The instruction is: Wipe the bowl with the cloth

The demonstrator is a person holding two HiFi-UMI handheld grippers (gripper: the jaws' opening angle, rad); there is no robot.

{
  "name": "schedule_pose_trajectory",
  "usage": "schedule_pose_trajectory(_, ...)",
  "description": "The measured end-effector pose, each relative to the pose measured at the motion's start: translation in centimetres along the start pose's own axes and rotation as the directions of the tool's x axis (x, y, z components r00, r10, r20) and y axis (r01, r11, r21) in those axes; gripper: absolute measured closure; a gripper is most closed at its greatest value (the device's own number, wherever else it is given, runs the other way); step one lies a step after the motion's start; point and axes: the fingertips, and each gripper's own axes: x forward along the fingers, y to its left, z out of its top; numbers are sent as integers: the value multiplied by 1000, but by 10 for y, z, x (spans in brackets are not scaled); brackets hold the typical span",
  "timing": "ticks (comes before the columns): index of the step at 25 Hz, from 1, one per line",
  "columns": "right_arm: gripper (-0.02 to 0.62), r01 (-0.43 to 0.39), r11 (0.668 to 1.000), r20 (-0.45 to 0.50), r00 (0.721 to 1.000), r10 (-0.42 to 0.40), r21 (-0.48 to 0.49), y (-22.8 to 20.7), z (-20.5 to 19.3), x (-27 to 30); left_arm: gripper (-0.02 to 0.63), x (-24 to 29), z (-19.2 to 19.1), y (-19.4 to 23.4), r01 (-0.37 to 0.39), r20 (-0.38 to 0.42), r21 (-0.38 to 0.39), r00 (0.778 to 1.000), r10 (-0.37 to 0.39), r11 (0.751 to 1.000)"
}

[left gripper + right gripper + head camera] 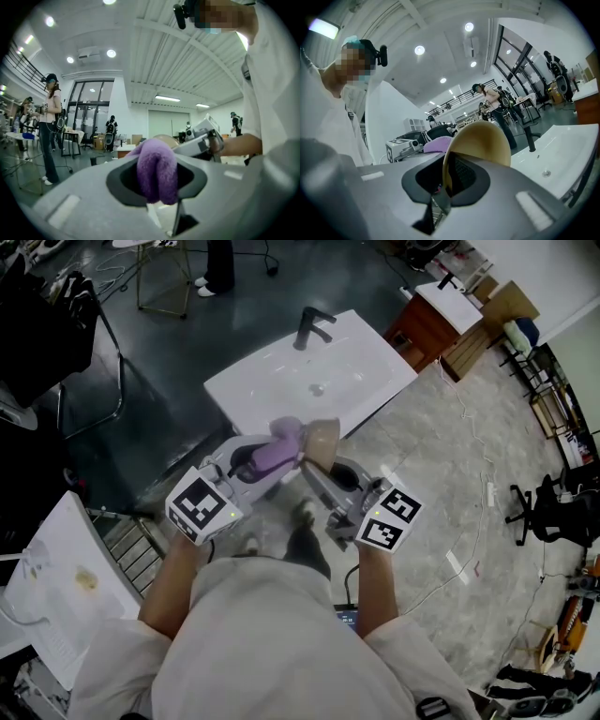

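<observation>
Your right hand-held gripper (447,177) pinches the tan bowl (480,140) by its rim, mid-air near the sink (281,381). It looks light, rigid and slippery. Your left hand-held gripper (157,185) clamps the soft purple cloth (157,159).

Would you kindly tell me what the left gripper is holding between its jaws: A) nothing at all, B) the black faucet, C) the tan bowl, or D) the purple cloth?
D: the left gripper has its jaws closed on the purple cloth, while the tan bowl is clamped by its rim in the right gripper.
</observation>
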Motion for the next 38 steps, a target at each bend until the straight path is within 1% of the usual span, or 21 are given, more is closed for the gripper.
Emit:
schedule_pose_trajectory(2,571,-13,1000,-24,1000,13,-3,2,-3,1,495,0,0,3,-12,0,-4,1000,12,1000)
schedule_pose_trajectory(7,572,-79,996,-52,995,81,32,13,-10,-1,494,2,6,12,-55,24,-20,998,55,998)
schedule_pose_trajectory(9,572,-100,994,-36,994,102,46,19,-10,-1,495,1,5,16,-75,23,-28,997,76,997)
schedule_pose_trajectory(13,571,-141,988,3,990,141,62,27,-4,-5,495,4,-1,22,-106,-7,-29,994,106,994)
schedule_pose_trajectory(16,565,-178,981,54,983,173,83,33,6,-9,495,6,-6,20,-100,-21,-22,995,99,995)
schedule_pose_trajectory(19,563,-193,976,92,978,184,97,32,13,-14,495,7,-10,13,-79,-38,-6,996,78,997)
schedule_pose_trajectory(23,566,-183,976,134,977,166,119,27,18,-21,495,6,-13,2,-51,-56,9,997,52,999)
schedule_pose_trajectory(28,568,-153,980,134,982,135,130,20,21,-21,495,4,-7,-7,-35,-43,1,998,35,999)
schedule_pose_trajectory(34,571,-105,991,101,990,96,86,16,25,-16,495,-2,16,-13,-44,24,3,999,44,999)
schedule_pose_trajectory(38,574,-53,998,31,998,52,35,12,18,-11,495,-8,29,-8,-83,70,1,994,83,997)
